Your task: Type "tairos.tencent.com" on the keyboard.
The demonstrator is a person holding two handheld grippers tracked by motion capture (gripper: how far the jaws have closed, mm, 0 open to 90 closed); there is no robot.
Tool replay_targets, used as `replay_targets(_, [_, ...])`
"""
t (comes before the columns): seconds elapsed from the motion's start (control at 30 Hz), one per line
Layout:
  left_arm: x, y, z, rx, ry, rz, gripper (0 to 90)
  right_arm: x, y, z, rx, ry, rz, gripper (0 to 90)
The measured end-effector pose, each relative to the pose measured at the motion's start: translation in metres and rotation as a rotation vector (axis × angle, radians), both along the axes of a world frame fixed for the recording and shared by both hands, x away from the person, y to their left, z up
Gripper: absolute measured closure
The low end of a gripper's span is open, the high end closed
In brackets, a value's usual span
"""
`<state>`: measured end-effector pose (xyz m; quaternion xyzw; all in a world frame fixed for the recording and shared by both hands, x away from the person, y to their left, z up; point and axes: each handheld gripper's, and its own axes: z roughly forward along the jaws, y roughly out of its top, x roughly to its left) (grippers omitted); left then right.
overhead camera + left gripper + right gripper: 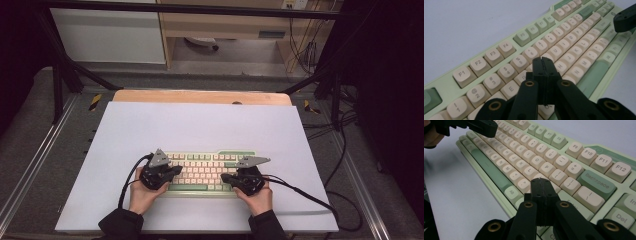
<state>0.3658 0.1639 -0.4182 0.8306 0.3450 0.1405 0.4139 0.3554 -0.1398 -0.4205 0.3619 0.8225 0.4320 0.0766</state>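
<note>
A pale green keyboard (205, 172) with cream and green keys lies on the white board, near its front. My left gripper (176, 170) hovers over the keyboard's left part, jaws pressed together with nothing between them. In the left gripper view its tips (543, 60) sit just above the letter keys (560, 66). My right gripper (225, 177) is over the keyboard's right part, also shut and empty. In the right gripper view its tips (540, 180) hang over the keys near the Backspace key (596, 182). The other gripper shows far off in each gripper view.
The white board (200, 125) rests on a wooden table (200, 96) inside a black metal frame (65, 65). Cables (310, 195) trail from the grippers across the board's front and off its right side. Grey carpet surrounds the table.
</note>
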Motion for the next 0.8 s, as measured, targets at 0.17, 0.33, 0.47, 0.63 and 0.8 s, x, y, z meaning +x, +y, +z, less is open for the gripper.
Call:
replay_targets(0.17, [-0.006, 0.008, 0.002, -0.004, -0.006, -0.001, 90.0, 0.0, 0.0, 0.0, -0.001, 0.0, 0.001, 90.0])
replay_targets(0.33, [-0.008, 0.018, 0.003, -0.012, -0.004, 0.012, 90.0, 0.0, 0.001, 0.001, 0.004, 0.004, 0.001, 90.0])
replay_targets(0.47, [-0.011, 0.025, 0.002, -0.016, -0.002, 0.02, 90.0, 0.0, 0.001, 0.001, 0.007, 0.0, 0.004, 90.0])
replay_targets(0.63, [-0.015, 0.033, 0.001, -0.022, 0.0, 0.028, 90.0, 0.0, 0.005, 0.0, 0.0, 0.004, 0.011, 90.0])
replay_targets(0.8, [-0.017, 0.04, 0.0, -0.028, 0.002, 0.035, 90.0, 0.001, 0.011, -0.001, -0.006, 0.005, 0.023, 90.0])
